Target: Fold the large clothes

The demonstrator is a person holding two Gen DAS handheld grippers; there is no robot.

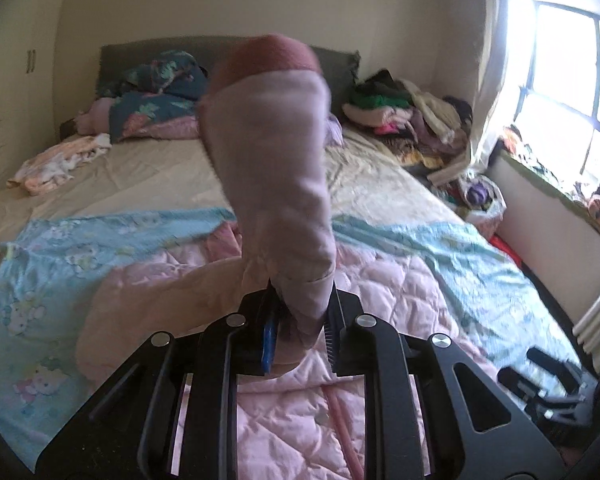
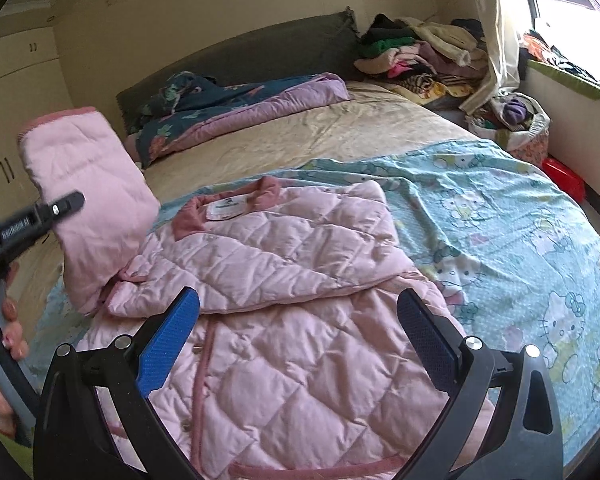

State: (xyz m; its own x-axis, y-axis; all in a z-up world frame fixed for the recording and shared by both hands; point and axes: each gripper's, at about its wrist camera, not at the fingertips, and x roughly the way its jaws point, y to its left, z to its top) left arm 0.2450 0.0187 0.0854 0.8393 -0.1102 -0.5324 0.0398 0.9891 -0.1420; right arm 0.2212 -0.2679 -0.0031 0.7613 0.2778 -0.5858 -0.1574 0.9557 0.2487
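A pink quilted jacket (image 2: 284, 280) lies on a blue cartoon-print sheet (image 2: 520, 240) on the bed, collar toward the headboard, with its right sleeve folded across the body. My left gripper (image 1: 300, 320) is shut on the jacket's left sleeve (image 1: 276, 168) and holds it raised, the dark-pink cuff uppermost. The raised sleeve (image 2: 88, 196) and the left gripper (image 2: 60, 208) also show at the left of the right wrist view. My right gripper (image 2: 298, 340) is open and empty just above the jacket's lower body.
A rolled quilt (image 2: 240, 108) and pillows lie by the dark headboard. A pile of clothes (image 2: 420, 56) fills the bed's far right corner. A small pink garment (image 1: 60, 164) lies at the bed's left. Window and curtain are on the right.
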